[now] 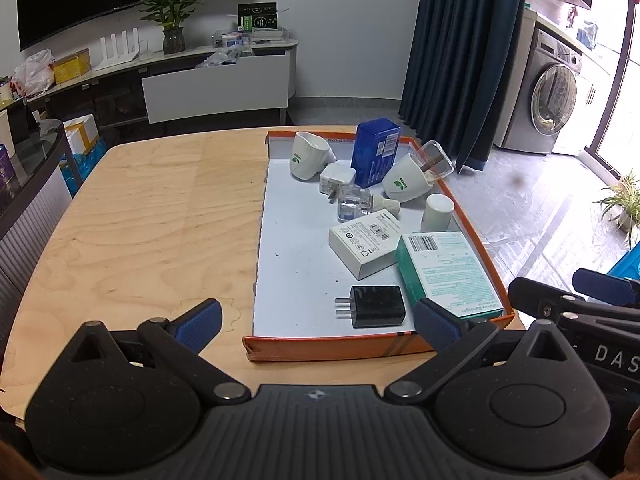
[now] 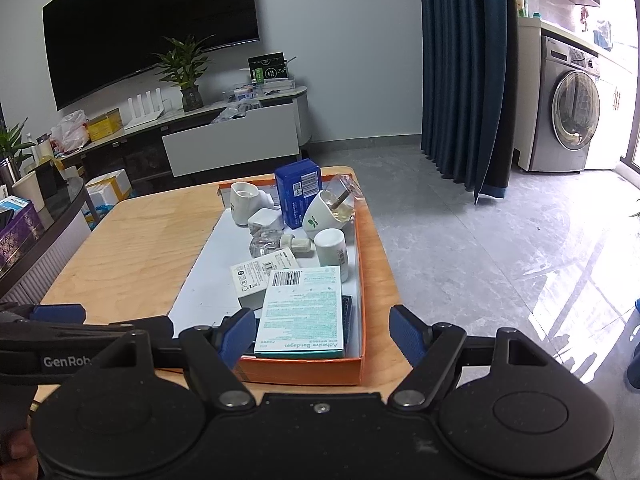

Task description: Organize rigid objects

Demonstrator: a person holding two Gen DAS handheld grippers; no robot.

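While both grippers, left [image 1: 318, 322] and right [image 2: 322, 334], are hovering wide open and empty, every item is lying loose inside the orange tray [image 1: 340, 346]. Boxes [image 1: 450, 272], plugs and bottles are sitting jumbled at its right; whether sorting is starting or ending is not showing.

Pale, matt plywood grain covers the tabletop [image 1: 140, 220]; an orange cardboard tray [image 1: 320, 346] holds a glossy blue box [image 1: 376, 152] and a matt black plastic charger [image 1: 376, 306].

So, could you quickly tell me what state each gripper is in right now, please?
Left gripper: open, holding nothing, at the near edge of the orange tray.
Right gripper: open, holding nothing.
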